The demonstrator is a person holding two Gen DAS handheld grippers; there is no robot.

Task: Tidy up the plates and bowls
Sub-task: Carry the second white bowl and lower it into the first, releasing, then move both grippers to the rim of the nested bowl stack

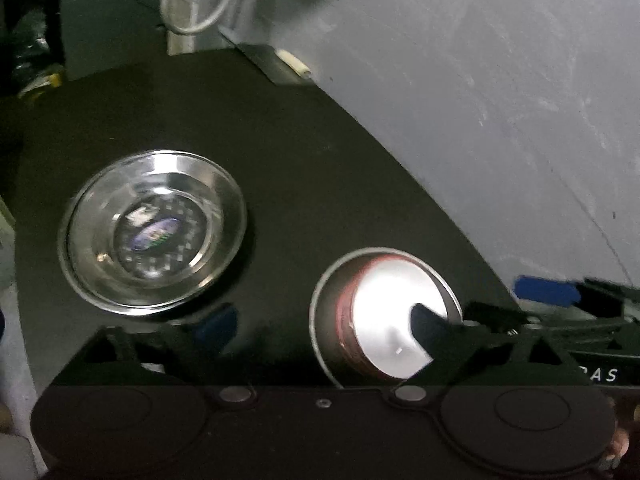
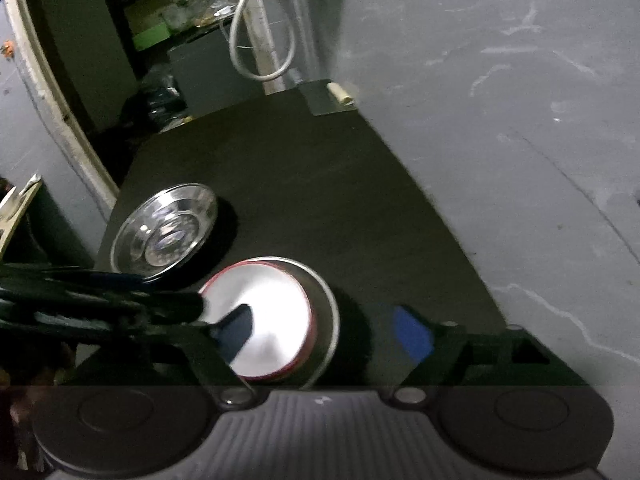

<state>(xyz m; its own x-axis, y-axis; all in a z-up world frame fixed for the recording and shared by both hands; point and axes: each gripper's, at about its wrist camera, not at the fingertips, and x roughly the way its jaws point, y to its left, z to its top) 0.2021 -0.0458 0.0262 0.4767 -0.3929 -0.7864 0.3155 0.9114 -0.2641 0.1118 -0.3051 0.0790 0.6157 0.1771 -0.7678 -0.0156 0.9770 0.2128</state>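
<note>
- While both grippers hung over the black table [image 1: 304,152], the bowl with the red-ringed inner wall [image 1: 384,312] sat right beneath them, between the two tools, its rim near the table's front edge.
- The left gripper [image 1: 320,328] stood spread wide, one fingertip [image 1: 428,324] showing over the bowl's bright floor, the other out over bare table; nothing lay pinched between them.
- The right gripper [image 2: 324,332] was likewise released, its left fingertip [image 2: 236,328] over the same bowl and its blue one [image 2: 412,332] clear of the rim on the far side.
- The steel plate [image 2: 164,232] lay just beyond the bowl and toward the left; I judged the left hand the nearer one to it.
- Both pieces were round, so no long axis governed the approach, only which rim section faced each tool.
- Motion blur softened every edge; whether the fingertips touched the bowl or hovered above it could not be told.
- The bowl's near rim was cut off by the gripper bodies in both views, and the plate's centre showed only a smeared reflection.
</note>
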